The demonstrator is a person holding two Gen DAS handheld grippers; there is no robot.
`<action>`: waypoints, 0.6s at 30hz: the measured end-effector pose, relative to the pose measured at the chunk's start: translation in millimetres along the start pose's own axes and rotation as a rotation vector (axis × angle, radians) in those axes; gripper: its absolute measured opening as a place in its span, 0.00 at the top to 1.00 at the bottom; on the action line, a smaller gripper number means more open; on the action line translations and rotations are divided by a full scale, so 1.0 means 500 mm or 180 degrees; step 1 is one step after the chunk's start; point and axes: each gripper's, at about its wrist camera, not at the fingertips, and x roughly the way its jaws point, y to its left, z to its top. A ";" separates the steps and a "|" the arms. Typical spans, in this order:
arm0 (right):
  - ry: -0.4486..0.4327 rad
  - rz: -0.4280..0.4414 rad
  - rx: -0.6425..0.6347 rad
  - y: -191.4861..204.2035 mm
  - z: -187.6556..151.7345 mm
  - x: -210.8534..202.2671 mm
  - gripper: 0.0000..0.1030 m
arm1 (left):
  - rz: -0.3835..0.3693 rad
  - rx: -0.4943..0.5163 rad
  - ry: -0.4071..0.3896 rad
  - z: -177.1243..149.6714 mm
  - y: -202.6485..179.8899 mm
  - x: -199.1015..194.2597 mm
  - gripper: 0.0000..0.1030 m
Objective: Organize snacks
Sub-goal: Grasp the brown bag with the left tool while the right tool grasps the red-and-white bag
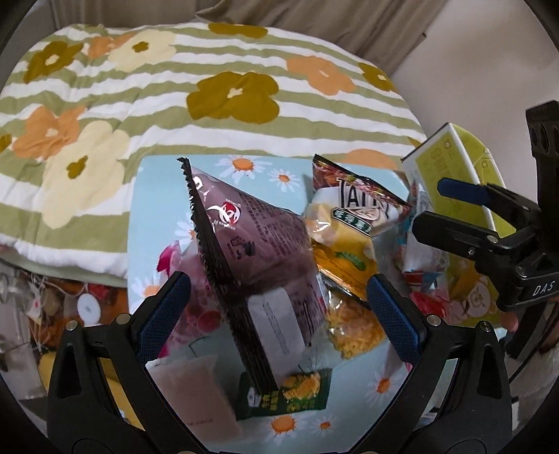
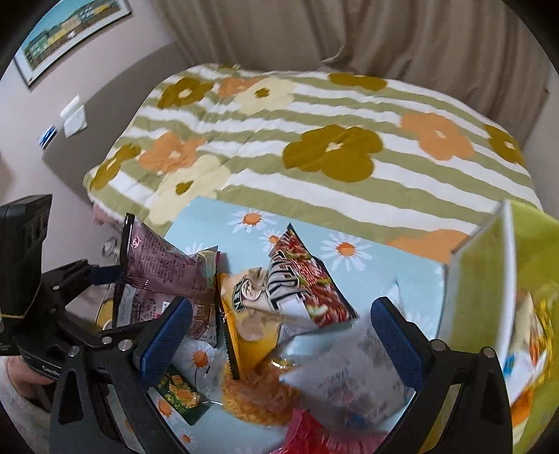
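A pile of snack packets lies on a light blue daisy-print table [image 1: 157, 195]. My left gripper [image 1: 277, 314] is open, its blue pads either side of a purple-brown packet [image 1: 258, 244] that stands on edge between them. A yellow and red Tatty chips bag [image 1: 353, 223] lies to its right, with a small green snack packet [image 1: 293, 393] below. My right gripper [image 2: 279, 335] is open above a white and silver packet [image 2: 349, 370], the chips bag [image 2: 286, 286] and an orange snack bag [image 2: 258, 391]. The purple packet [image 2: 157, 269] sits at its left.
A yellow-green box [image 1: 454, 164] stands at the table's right side, also in the right wrist view [image 2: 489, 286]. A bed with a striped flower quilt [image 1: 209, 87] runs behind the table. Beige curtains [image 2: 349, 31] hang behind it. A red packet [image 2: 314, 436] lies at the near edge.
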 end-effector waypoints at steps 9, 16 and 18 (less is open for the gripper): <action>0.0461 0.0207 -0.0295 -0.020 0.029 0.081 0.01 | 0.0159 -0.0003 0.0069 0.008 -0.001 0.042 0.20; 0.0794 0.0393 -0.0360 -0.037 0.043 0.119 0.01 | 0.0269 0.0004 0.0089 0.013 0.009 0.050 0.47; 0.0866 0.0359 -0.0402 -0.039 0.043 0.129 0.01 | 0.0276 -0.0024 0.0077 0.016 0.014 0.047 0.47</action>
